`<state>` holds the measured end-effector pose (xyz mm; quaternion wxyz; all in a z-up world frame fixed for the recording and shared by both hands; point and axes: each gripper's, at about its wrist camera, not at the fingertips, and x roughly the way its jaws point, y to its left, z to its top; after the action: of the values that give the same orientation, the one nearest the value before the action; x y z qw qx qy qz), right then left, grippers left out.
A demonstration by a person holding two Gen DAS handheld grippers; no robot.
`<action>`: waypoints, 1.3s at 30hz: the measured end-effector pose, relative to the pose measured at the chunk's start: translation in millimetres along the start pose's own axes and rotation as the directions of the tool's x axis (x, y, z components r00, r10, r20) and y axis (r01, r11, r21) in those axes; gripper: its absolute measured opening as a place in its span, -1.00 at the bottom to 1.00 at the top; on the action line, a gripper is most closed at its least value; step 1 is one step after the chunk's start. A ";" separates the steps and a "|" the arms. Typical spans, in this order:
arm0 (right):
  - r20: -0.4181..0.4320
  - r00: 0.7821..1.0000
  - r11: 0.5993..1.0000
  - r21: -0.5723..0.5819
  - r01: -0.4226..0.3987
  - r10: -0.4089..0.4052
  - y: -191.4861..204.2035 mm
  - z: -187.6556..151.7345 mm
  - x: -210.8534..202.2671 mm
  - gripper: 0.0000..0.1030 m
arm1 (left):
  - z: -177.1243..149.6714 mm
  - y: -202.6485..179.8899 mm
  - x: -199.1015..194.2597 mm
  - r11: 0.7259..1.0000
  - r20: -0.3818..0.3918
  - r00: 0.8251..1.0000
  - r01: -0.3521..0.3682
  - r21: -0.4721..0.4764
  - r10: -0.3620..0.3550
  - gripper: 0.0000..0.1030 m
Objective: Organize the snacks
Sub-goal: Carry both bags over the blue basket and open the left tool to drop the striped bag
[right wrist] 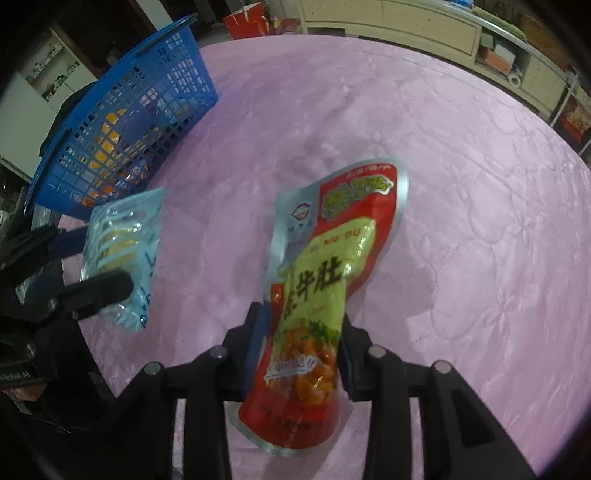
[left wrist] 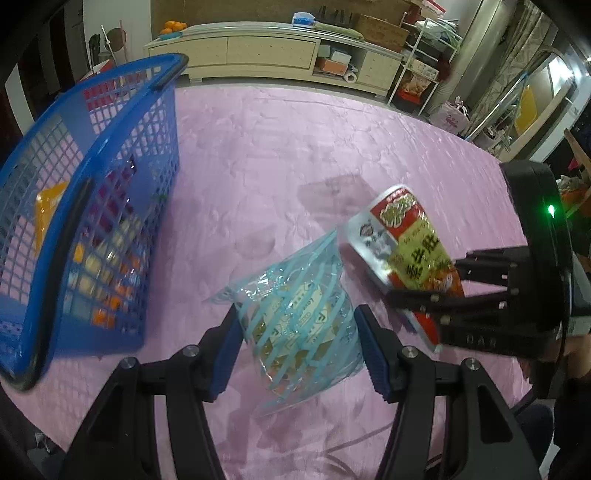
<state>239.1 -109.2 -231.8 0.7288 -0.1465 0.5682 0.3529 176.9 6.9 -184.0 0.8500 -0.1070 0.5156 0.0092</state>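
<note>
Blue basket [left wrist: 122, 177] stood at left on the pink tablecloth [left wrist: 280, 155] holding snacks – left gripper [left wrist: 299, 343] pinched a light-blue packet [left wrist: 299, 314] just beside it, right gripper [right wrist: 301, 339] clamped a red-and-green pouch [right wrist: 325, 273] aloft

Oranges [left wrist: 173, 26] sit on a cream sideboard [left wrist: 258, 51] behind.

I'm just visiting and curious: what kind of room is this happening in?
Probably a home living room: a long cream cabinet with a bowl of oranges on it, cluttered shelves and a table under a pink cloth.
</note>
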 end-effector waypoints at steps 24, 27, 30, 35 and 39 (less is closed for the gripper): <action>0.218 0.972 0.991 -0.081 0.104 -0.084 67.7 6.6 -118.7 -0.60 | 4.0 22.0 -84.9 0.997 0.152 0.985 0.077 0.014 -0.078 0.12; 0.254 0.964 0.991 -0.084 0.101 -0.077 85.7 11.0 -133.2 -0.60 | 5.6 30.2 -109.3 0.996 0.191 0.978 0.083 0.039 -0.088 0.12; 0.284 0.956 0.990 -0.096 0.106 -0.075 104.0 16.3 -141.3 -0.60 | 9.4 40.3 -130.8 0.994 0.218 0.971 0.093 0.052 -0.103 0.12; 0.326 0.944 0.988 -0.127 0.090 -0.044 139.1 33.2 -152.8 -0.60 | 19.0 76.0 -160.4 0.996 0.273 0.958 0.084 0.036 -0.091 0.12; 0.345 0.939 0.986 -0.150 0.069 -0.014 156.6 45.6 -153.6 -0.60 | 22.5 106.9 -172.7 0.998 0.291 0.955 0.063 0.002 -0.061 0.12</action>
<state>149.4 -23.7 -45.1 0.8096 -0.1530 0.3994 0.4020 102.2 131.9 -40.7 0.9160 -0.1237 0.3816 -0.0001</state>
